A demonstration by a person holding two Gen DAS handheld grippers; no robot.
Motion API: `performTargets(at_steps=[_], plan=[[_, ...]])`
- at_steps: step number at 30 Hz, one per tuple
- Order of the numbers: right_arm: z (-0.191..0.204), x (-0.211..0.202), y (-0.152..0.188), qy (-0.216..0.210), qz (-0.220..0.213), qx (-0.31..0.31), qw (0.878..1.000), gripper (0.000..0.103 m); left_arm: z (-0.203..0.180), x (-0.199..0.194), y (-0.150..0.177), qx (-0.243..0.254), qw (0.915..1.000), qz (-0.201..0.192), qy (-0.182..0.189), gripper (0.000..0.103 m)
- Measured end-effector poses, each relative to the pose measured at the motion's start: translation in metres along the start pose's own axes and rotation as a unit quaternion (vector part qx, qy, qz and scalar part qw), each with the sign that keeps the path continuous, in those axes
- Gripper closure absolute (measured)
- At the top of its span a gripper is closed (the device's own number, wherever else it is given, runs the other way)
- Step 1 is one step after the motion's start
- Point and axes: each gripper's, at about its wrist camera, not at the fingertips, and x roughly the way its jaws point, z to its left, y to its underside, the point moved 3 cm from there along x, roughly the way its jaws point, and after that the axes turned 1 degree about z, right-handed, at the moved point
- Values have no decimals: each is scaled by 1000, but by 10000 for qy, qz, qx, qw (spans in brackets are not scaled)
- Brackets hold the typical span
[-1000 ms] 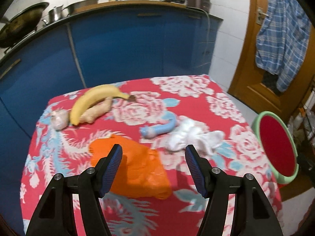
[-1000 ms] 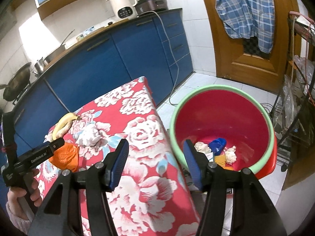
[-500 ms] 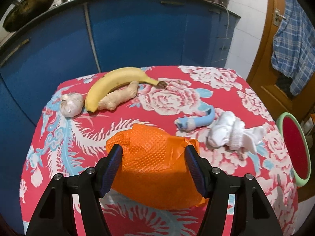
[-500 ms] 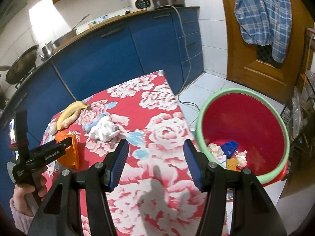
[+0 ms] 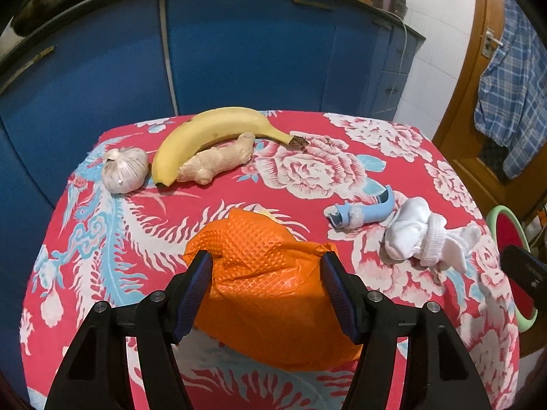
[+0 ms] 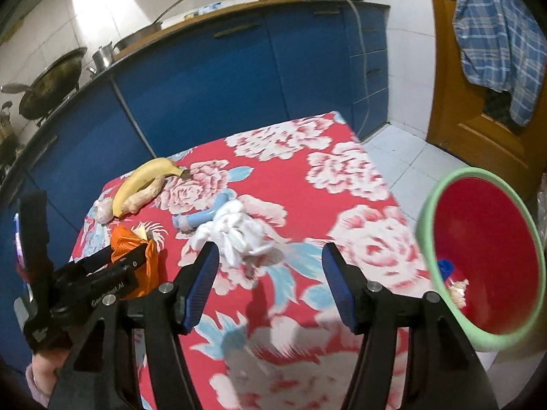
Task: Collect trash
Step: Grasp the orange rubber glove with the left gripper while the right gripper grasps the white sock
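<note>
A crumpled orange glove [image 5: 270,290] lies on the red flowered tablecloth [image 5: 307,171]. My left gripper [image 5: 268,294] is open with its jaws on either side of the glove; it also shows in the right wrist view [image 6: 130,259]. A crumpled white cloth [image 5: 424,235] and a light blue plastic piece [image 5: 362,212] lie to the right. My right gripper [image 6: 268,287] is open and empty above the table, just short of the white cloth [image 6: 236,232]. A red bin with a green rim [image 6: 478,259] stands by the table's right edge and holds some trash.
A banana [image 5: 212,136], a ginger root [image 5: 215,164] and a garlic bulb [image 5: 124,169] lie at the far left of the table. Blue cabinets [image 5: 239,51] stand behind. A wooden door with a plaid shirt [image 6: 495,41] is at the right.
My left gripper has moved forward and down until its jaws straddle the orange glove. My right gripper has swung left from over the bin to over the table, towards the white cloth.
</note>
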Motion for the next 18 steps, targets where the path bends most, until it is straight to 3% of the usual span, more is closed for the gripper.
performTargets(at_steps=[15,18], plan=[[33,69,-5,-20,384,-286,9988,39,8,11,4,-211,9995,137,163,34],[35,76,-5,-54,459,-306,9985,46,9,12,4,-248,9993,146,230,34]])
